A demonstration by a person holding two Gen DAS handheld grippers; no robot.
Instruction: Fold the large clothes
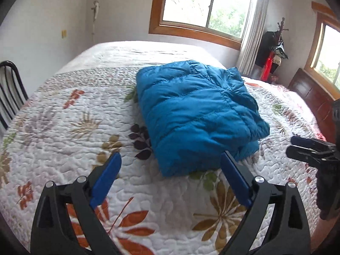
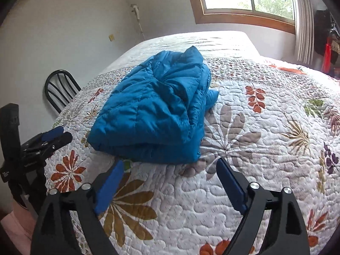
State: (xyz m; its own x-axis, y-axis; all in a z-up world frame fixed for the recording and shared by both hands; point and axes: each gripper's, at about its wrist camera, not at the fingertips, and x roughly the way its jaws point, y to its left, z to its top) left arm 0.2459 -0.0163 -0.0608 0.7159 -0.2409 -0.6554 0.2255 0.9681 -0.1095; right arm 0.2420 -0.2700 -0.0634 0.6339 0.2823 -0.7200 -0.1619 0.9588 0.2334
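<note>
Both your grippers spread wide and hold nothing, left gripper (image 1: pixel 171 162) and right gripper (image 2: pixel 170 166) just short of the folded blue puffer jacket (image 1: pixel 197 114) on the floral quilt (image 1: pixel 63 127).

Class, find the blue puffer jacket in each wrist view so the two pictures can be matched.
Left wrist view: blue puffer jacket lies folded centre-right on the quilt.
Right wrist view: the jacket sits left of centre.
Shared landmark: the black chair at the bed's left edge.

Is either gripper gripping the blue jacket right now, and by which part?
Nothing is held. The left gripper and right gripper are both open, short of the folded blue jacket.
</note>
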